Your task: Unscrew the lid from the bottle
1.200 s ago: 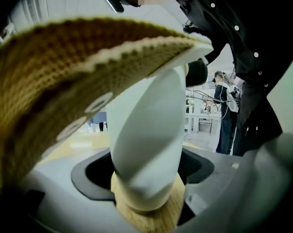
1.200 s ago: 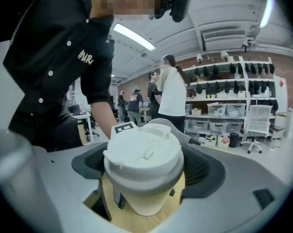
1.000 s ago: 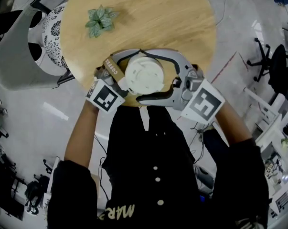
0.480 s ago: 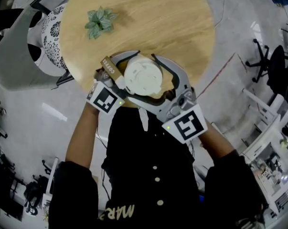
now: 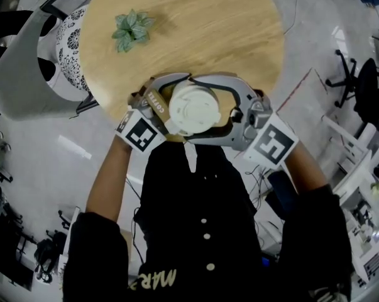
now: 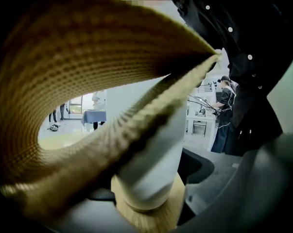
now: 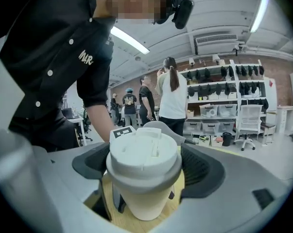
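Observation:
A white paper cup (image 6: pixel 147 165) with a brown ribbed sleeve (image 5: pixel 155 100) is held above the near edge of the round wooden table (image 5: pixel 208 30). Its white lid (image 5: pixel 193 107) sits on top. My left gripper (image 5: pixel 167 106) is shut on the cup, and the sleeve (image 6: pixel 88 57) bulges up close in the left gripper view. My right gripper (image 5: pixel 186 106) comes in from the right and wraps round the lid (image 7: pixel 144 152). Its jaws are closing, with both pads (image 7: pixel 199 171) against the lid's rim.
A small green plant (image 5: pixel 131 29) stands on the far left of the table. A grey-white chair (image 5: pixel 26 68) is beside the table's left edge and a black office chair (image 5: pixel 359 87) at the right. People (image 7: pixel 171 98) and storage shelves (image 7: pixel 224 96) are in the background.
My right gripper swung down towards the body and then back to the right around the lid. The cup and left gripper shifted slightly to the right.

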The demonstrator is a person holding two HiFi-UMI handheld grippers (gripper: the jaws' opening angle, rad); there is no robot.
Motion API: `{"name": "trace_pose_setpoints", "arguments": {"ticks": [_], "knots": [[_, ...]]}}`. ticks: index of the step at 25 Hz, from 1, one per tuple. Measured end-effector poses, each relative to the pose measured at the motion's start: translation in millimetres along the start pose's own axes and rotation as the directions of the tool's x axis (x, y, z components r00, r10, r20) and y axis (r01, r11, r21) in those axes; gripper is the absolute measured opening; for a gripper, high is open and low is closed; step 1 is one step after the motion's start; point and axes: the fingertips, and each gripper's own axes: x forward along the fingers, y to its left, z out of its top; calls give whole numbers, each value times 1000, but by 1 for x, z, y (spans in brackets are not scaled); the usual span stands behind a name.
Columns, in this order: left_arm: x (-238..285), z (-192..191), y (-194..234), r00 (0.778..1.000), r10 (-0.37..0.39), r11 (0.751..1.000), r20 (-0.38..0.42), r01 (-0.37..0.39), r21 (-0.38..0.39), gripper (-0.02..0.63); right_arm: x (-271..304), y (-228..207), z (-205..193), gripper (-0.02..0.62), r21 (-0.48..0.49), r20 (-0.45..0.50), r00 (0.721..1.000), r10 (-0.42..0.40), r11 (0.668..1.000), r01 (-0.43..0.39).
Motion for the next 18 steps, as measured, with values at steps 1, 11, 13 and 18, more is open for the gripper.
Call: {"name": "trace_pose_setpoints", "arguments": {"ticks": [1,11,13,18], "knots": [[1,0,-2,1000,1,1000,1,-1,-2,374,-1,1,-1,460,3,1,1000,3,1000,-3],[4,1,-2,998,59,998,8,-59,1,374,-12,-1,6,526,153,-12,961,-278,949,277],[5,2,-2,998,69,998,10,-69,1,374,-8,-1,8,526,173,-2,941,-338,927,333],[5,2,-1,996,91,996,7,-91,2,374,-9,-15,-5,528,217,-31,863,-504,839,498]]}}
